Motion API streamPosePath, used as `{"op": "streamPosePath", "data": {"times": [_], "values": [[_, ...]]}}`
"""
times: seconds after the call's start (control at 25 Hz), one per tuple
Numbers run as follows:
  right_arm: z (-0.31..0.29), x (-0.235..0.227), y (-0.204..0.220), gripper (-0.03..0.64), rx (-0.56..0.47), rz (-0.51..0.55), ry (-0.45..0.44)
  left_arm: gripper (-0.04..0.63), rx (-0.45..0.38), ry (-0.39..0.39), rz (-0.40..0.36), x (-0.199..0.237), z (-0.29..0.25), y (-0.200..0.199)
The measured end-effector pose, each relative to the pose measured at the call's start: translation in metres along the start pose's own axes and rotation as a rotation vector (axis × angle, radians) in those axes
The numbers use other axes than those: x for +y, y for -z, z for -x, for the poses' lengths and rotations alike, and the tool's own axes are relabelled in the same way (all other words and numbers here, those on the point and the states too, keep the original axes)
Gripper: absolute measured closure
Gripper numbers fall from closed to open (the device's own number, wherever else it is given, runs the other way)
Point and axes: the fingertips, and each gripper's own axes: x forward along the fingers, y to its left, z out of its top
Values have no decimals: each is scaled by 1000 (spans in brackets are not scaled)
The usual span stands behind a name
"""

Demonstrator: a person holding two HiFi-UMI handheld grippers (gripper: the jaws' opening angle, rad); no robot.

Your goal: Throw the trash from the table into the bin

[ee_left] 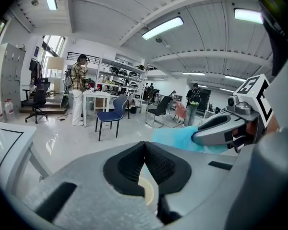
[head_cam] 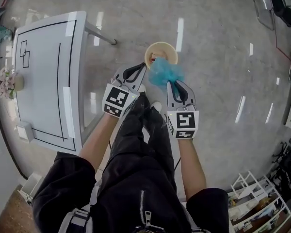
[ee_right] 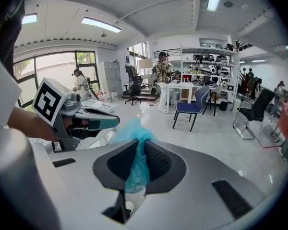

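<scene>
Head view: round beige bin [head_cam: 151, 49] on floor beside white table [head_cam: 47, 89]; contents indistinct. Crumpled teal plastic bag [head_cam: 161, 73] over bin's near rim, bunched past tips of right gripper [head_cam: 169, 83]. Left gripper [head_cam: 144, 66] alongside. Cubes carry black-and-white square markers.
Left gripper view: jaws together, nothing between.
Right gripper view: jaws clamped on bag, long axis along jaw gap, puff protruding forward.

No legible text; only square markers on left gripper [head_cam: 143, 68], right gripper [head_cam: 169, 85].
</scene>
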Motion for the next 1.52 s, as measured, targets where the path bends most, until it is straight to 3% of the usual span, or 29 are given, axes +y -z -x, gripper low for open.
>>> {"op": "streamPosePath", "data": {"times": [0.44, 0.72, 1.08, 1.52], "values": [[-87, -46, 38, 578, -45, 1, 7, 591, 7, -35, 8, 49, -82, 59], [-143, -73, 79, 578, -46, 54, -16, 591, -17, -21, -73, 67, -133, 87], [-226, -110, 188, 578, 45, 61, -40, 591, -22, -15, -83, 86, -195, 162], [-300, -116, 303, 578, 228, 75, -111, 591, 81, -31, 17, 72, -210, 279]]}}
